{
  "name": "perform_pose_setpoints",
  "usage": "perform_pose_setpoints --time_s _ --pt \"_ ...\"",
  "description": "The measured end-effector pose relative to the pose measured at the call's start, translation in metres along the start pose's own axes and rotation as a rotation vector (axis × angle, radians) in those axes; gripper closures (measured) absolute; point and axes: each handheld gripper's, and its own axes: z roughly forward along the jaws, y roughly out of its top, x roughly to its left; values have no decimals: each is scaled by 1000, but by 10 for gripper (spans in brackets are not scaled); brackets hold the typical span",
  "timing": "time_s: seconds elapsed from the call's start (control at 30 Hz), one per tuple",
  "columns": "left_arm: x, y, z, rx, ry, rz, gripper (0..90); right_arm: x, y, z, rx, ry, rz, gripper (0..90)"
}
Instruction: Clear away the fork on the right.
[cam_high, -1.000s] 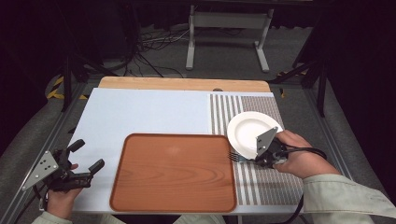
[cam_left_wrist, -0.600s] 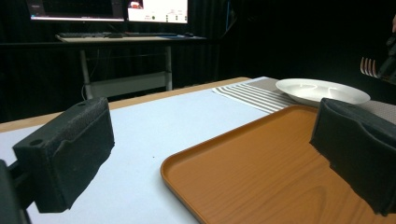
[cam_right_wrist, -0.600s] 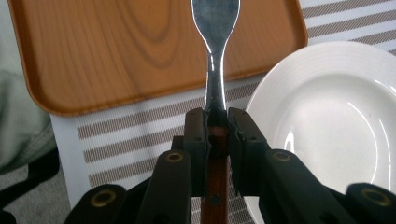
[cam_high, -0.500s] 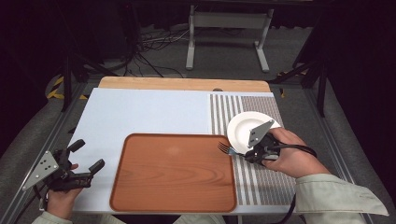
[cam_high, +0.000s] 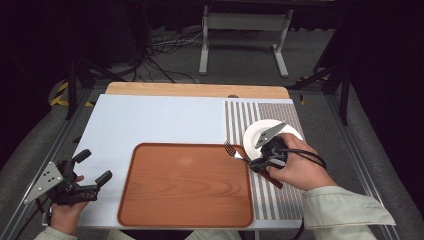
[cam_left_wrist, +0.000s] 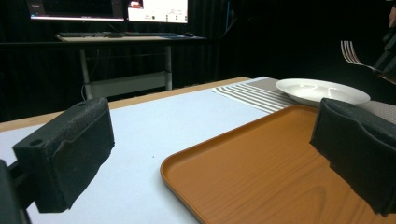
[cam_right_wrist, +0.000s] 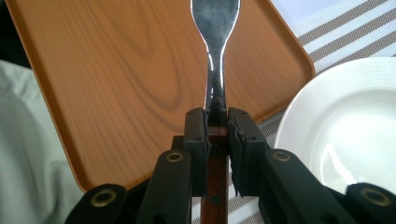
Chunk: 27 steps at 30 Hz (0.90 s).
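Pale tabletop (cam_high: 150, 125) mid-frame, right gripper (cam_high: 252, 161) fingers clamped on fork (cam_high: 234, 150) over tray (cam_high: 185, 190) edge beside white plate (cam_high: 257, 135), left gripper (cam_high: 90, 170) lower left, fingers apart, empty.

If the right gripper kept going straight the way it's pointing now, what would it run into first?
Probably the brown tray. The right gripper, shut on a fork, points over the tray's near corner, tines leading. The fork would likely meet the tray surface first, though its height above it is hard to judge.
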Motion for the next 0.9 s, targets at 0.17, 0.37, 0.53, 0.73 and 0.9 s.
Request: perform_pose_setpoints --time_s 0.17,0.37,0.53,0.73,0.9 --pt "0 0 0 -1 -1 -1 2 3 7 4 -29 15 73 789" --pt "0 0 0 -4 0 0 2 6 14 10 -50 15 148 789" --pt "0 0 0 -1 0 1 2 9 18 15 -47 21 190 789" --pt "0 0 0 -5 0 2 2 11 22 22 -43 40 262 789" --pt "0 0 0 -5 0 3 2 13 25 27 -35 59 303 789"
